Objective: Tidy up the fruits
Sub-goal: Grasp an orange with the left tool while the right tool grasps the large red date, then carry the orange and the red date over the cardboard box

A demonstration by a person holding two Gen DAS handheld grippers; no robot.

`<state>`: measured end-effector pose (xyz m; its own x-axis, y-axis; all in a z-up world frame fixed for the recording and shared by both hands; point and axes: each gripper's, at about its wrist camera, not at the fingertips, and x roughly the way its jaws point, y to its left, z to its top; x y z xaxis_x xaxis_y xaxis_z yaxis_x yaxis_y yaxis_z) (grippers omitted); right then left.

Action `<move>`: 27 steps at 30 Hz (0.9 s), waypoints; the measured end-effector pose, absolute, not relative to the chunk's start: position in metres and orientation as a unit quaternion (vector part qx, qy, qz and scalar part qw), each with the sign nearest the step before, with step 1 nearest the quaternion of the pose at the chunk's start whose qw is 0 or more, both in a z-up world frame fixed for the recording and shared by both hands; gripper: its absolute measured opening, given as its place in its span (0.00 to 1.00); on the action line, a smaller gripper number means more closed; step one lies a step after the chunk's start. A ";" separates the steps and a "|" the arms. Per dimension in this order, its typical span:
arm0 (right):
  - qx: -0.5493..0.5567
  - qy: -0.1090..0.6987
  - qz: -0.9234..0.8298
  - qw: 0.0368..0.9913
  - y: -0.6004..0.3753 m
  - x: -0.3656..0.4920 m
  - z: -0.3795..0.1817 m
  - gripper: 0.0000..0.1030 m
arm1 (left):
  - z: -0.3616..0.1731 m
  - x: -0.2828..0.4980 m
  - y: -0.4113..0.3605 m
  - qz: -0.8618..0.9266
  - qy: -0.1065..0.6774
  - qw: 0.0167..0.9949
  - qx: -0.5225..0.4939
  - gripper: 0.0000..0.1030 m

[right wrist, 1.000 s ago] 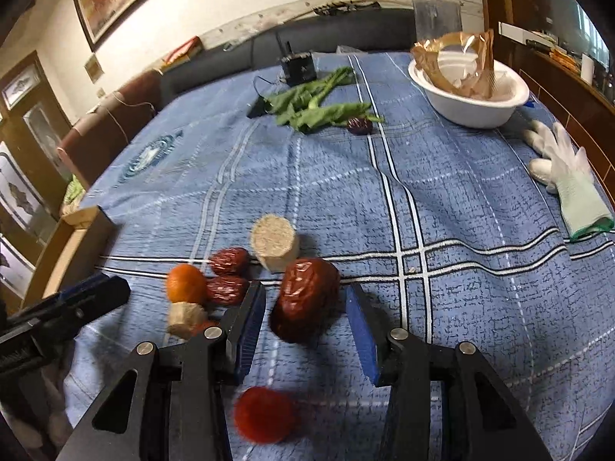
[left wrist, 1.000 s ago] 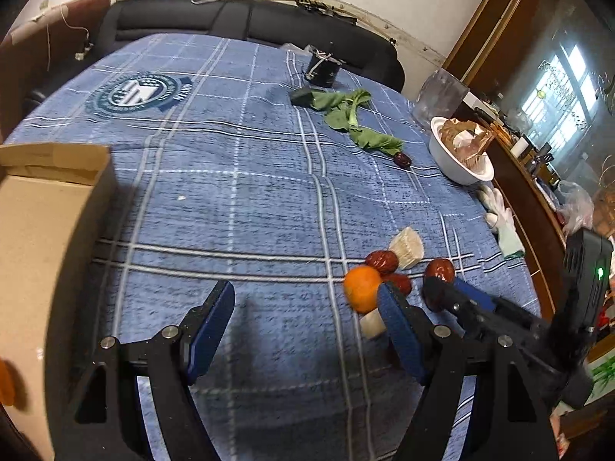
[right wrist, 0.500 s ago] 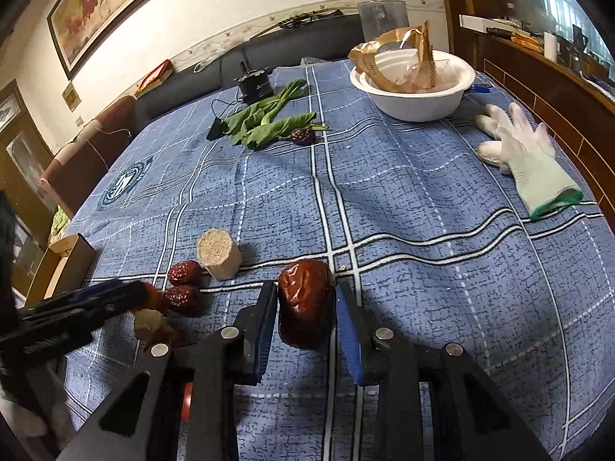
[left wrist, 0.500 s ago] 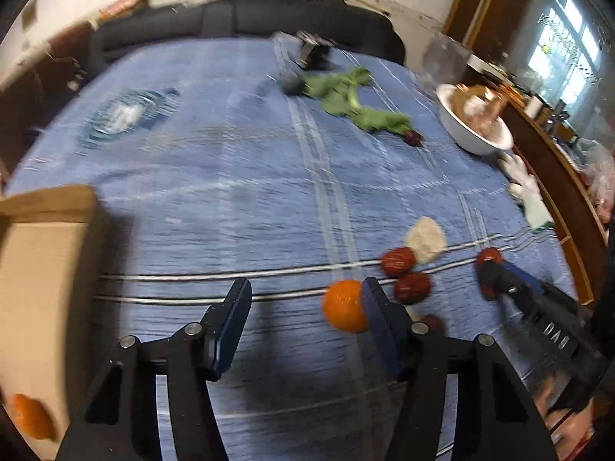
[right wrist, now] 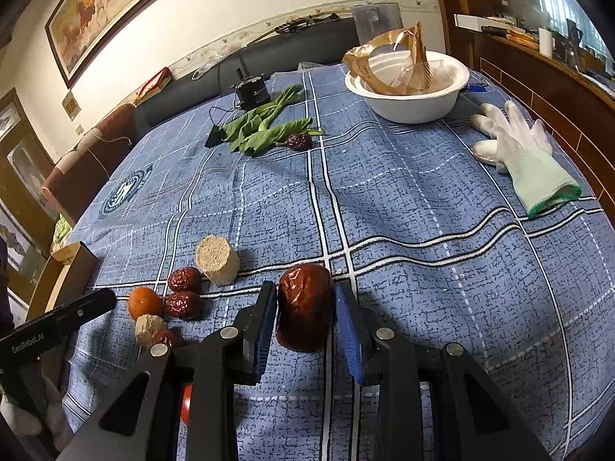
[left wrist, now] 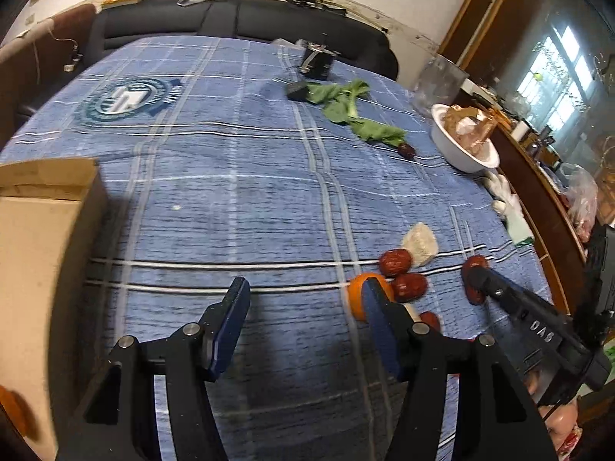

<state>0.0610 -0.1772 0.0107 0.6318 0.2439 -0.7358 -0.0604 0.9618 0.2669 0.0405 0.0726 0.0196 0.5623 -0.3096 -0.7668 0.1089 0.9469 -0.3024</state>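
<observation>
At the lower centre of the right wrist view a large red date (right wrist: pixel 305 307) is clamped by the right gripper (right wrist: pixel 305 317), while the left gripper (left wrist: pixel 303 319) is held empty and parted, so its slick, wrinkled skin could be squeezed loose.

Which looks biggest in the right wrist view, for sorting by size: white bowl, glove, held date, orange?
1. White bowl
2. Glove
3. Held date, though being closest to the camera inflates it
4. Orange
</observation>
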 end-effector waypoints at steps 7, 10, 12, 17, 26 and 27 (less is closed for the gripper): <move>0.094 0.428 0.088 0.895 -0.169 0.063 0.007 0.33 | 0.012 0.052 0.038 -0.137 0.457 0.876 -0.074 0.60; 0.091 0.428 0.088 0.895 -0.168 0.064 0.007 0.33 | 0.012 0.053 0.033 -0.143 0.458 0.874 -0.074 0.60; 0.089 0.428 0.089 0.895 -0.166 0.063 0.007 0.33 | 0.013 0.051 0.032 -0.148 0.457 0.874 -0.074 0.54; 0.080 0.428 0.104 0.894 -0.160 0.062 0.007 0.33 | 0.013 0.052 0.041 -0.165 0.465 0.863 -0.112 0.27; 0.071 0.427 0.103 0.896 -0.156 0.062 0.006 0.33 | 0.012 0.053 0.028 -0.159 0.460 0.868 -0.096 0.36; 0.072 0.426 0.103 0.896 -0.156 0.061 0.006 0.33 | 0.013 0.051 0.027 -0.156 0.456 0.871 -0.093 0.28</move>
<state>0.0613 -0.1559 0.0064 0.6151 0.2459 -0.7491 -0.1236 0.9684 0.2164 0.0512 0.0274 0.0130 0.5360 -0.3566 -0.7653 0.1862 0.9340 -0.3048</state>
